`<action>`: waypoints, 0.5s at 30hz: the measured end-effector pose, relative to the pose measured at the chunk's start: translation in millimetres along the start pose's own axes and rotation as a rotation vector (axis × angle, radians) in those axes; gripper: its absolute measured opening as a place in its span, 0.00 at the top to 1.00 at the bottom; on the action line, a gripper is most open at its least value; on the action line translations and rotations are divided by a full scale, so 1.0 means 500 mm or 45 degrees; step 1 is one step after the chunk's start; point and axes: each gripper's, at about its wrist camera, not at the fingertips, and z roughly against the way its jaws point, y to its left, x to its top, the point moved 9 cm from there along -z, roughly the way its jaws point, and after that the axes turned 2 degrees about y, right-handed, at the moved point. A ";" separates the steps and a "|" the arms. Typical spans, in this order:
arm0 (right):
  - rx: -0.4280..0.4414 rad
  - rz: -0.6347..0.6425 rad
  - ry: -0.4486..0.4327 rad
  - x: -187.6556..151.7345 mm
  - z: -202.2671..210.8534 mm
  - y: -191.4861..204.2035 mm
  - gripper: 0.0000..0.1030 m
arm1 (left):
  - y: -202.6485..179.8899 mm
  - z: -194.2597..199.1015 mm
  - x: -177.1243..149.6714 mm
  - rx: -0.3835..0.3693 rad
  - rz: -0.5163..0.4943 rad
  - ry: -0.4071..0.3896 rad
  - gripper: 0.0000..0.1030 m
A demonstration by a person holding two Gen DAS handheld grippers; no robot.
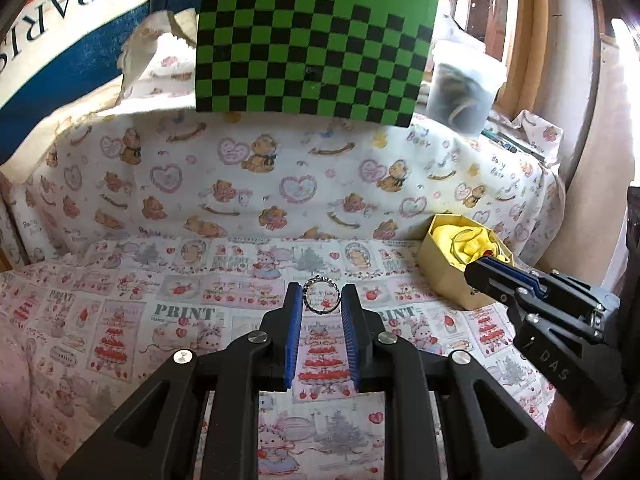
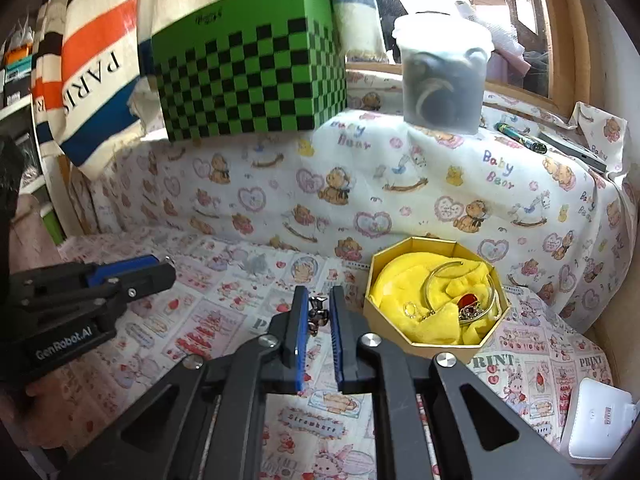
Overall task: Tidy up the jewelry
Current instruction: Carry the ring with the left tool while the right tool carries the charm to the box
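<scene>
My left gripper (image 1: 321,295) is shut on a thin silver ring (image 1: 322,278), which stands upright between its blue pads above the printed cloth. My right gripper (image 2: 319,300) is shut on a small dark metal trinket (image 2: 318,315) that hangs between its fingertips. Just right of it stands a gold octagonal box (image 2: 420,346) lined with yellow cloth, holding a bangle (image 2: 434,276), a small ring (image 2: 410,309) and a red-stone piece (image 2: 469,302). In the left wrist view this box (image 1: 440,276) is at the right, with the right gripper (image 1: 476,270) beside it. The left gripper (image 2: 166,270) shows at the left of the right wrist view.
A green checkered box (image 2: 248,80) and a translucent lidded tub (image 2: 442,76) stand on the raised ledge behind. Pens (image 2: 520,138) lie on the ledge at the right. A white device (image 2: 596,424) lies at the near right. A striped bag (image 2: 92,60) hangs at the back left.
</scene>
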 end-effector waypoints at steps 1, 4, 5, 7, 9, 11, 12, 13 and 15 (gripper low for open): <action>0.002 -0.005 -0.012 0.003 0.006 -0.005 0.91 | -0.002 0.003 0.002 0.002 -0.008 -0.013 0.82; 0.017 -0.017 -0.045 0.011 0.018 -0.013 0.91 | -0.008 0.011 0.005 -0.002 -0.016 -0.036 0.82; 0.019 -0.021 -0.051 0.012 0.021 -0.015 0.91 | -0.009 0.013 0.006 0.000 -0.015 -0.037 0.82; 0.029 -0.032 -0.068 0.018 0.029 -0.022 0.91 | -0.014 0.023 0.010 -0.007 -0.005 -0.046 0.82; 0.022 -0.049 -0.102 0.026 0.038 -0.030 0.91 | -0.023 0.039 0.023 -0.021 -0.013 -0.084 0.82; 0.012 -0.069 -0.143 0.037 0.050 -0.043 0.91 | -0.039 0.059 0.049 -0.024 -0.047 -0.146 0.82; 0.017 -0.078 -0.153 0.042 0.053 -0.048 0.91 | -0.046 0.064 0.060 -0.026 -0.063 -0.163 0.82; 0.025 -0.095 -0.162 0.048 0.057 -0.056 0.91 | -0.055 0.067 0.073 -0.027 -0.080 -0.173 0.82; 0.026 -0.126 -0.172 0.053 0.062 -0.072 0.91 | -0.073 0.067 0.098 -0.030 -0.100 -0.173 0.82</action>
